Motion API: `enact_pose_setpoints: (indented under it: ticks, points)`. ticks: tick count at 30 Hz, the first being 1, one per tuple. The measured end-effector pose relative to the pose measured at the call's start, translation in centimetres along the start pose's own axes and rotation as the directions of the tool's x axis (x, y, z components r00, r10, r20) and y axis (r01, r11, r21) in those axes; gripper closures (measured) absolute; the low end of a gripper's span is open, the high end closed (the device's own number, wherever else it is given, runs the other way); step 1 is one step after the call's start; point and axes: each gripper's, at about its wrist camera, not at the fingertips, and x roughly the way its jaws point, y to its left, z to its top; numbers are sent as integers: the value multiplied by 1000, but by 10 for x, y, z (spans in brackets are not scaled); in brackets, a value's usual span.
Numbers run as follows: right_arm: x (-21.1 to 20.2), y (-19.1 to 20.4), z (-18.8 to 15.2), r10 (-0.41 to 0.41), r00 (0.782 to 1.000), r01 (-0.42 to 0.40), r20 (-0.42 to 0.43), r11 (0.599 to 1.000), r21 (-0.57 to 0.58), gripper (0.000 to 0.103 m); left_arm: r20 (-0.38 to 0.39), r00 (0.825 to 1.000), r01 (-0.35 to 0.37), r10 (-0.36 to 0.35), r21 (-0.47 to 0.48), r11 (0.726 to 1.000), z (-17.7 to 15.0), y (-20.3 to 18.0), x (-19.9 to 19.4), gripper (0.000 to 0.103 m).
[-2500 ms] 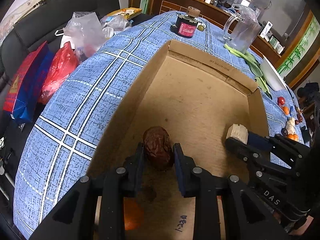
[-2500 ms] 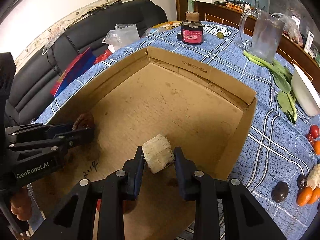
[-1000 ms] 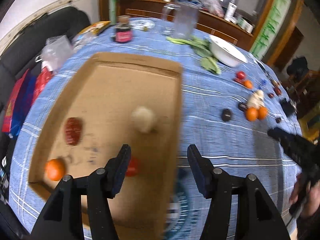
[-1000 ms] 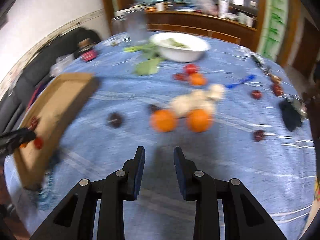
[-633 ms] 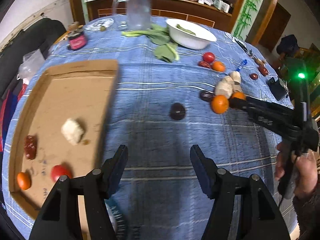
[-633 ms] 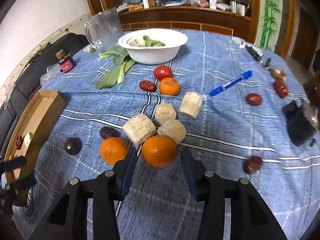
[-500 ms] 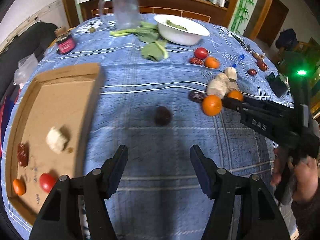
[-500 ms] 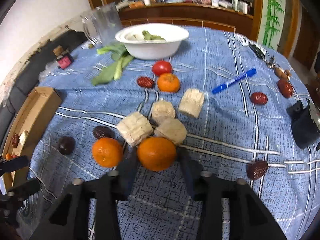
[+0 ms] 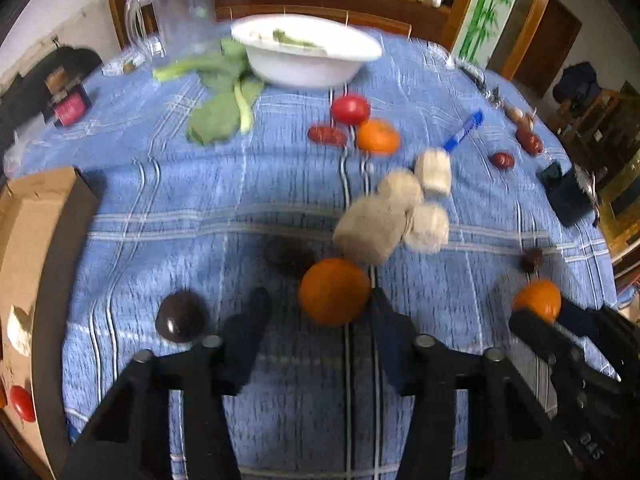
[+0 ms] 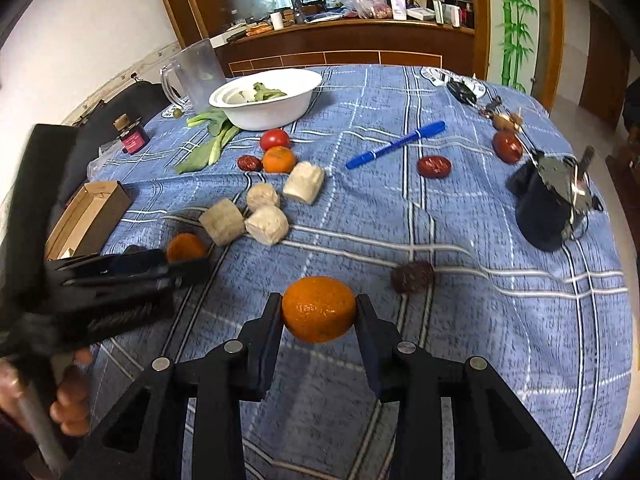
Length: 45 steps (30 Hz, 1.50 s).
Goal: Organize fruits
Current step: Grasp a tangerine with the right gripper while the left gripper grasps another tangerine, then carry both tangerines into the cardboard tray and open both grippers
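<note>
- Right claw (image 10: 318, 304): closes firmly on an orange (image 10: 318, 316), both fingers pressing on its sides.
- Half a second ago sat half open around this same orange, right beside the pale blocks (image 10: 244, 216); now holds it well apart from them, so pick seems done. Cannot tell if already lifted off the surface (image 10: 480, 280).
- Left claw (image 9: 319, 300): wide open, holds nothing; frames the second orange (image 9: 334, 291), right finger about touching it, left finger apart from it.
- A moment ago hung over bare cloth, farther from the fruits; now comes low over this orange, picture blurred from the motion.
- Dark fruit (image 9: 182, 320) just beside the left finger, outside the opening; risk to push it when closing.
- Cardboard box (image 9: 36, 208) at the far left edge, with a pale chunk (image 9: 18, 330) and a tomato (image 9: 22, 402) already inside.
- Meaning for the task, as a judgement: one orange secured, second about to be grasped, then both to carry to the box. Many fruits remain on the surface, so work looks far from finished.
</note>
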Motion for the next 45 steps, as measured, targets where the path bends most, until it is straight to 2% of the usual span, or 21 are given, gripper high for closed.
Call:
enact_pose_setpoints:
  ticks: [1,2,8,14,24,29,34,45]
  points:
    - [-1,-1,-2,0,1000,0,0,1000,-1,64,-3,999,31,-31,1,1000,-1,-1,0,73]
    - [-3,-2,-4,-1,1000,1,1,1000,-2,64,3,1000,28,-28,2,1000,-2,-1,-2,73]
    - [-10,5,-10,-1,1000,1,13,1000,-19,64,25,993,111,-112,19,994,-18,6,-21,73]
    - [-21,16,-21,-11,1000,12,20,1000,-27,64,27,991,129,-131,58,990,-45,18,-52,73]
    - [-38,43,-53,-68,998,68,-4,997,-48,64,24,986,164,-165,46,985,-83,54,-88,73]
    - [-43,63,-54,-68,998,68,5,997,-36,64,45,985,166,-167,37,985,-88,77,-108,73]
    - [-45,95,-45,-53,998,55,24,996,-71,64,77,983,167,-168,21,986,-88,105,-129,73]
    - [-23,176,-12,26,999,-21,33,987,-162,64,142,984,114,-102,-73,991,-78,189,-157,72]
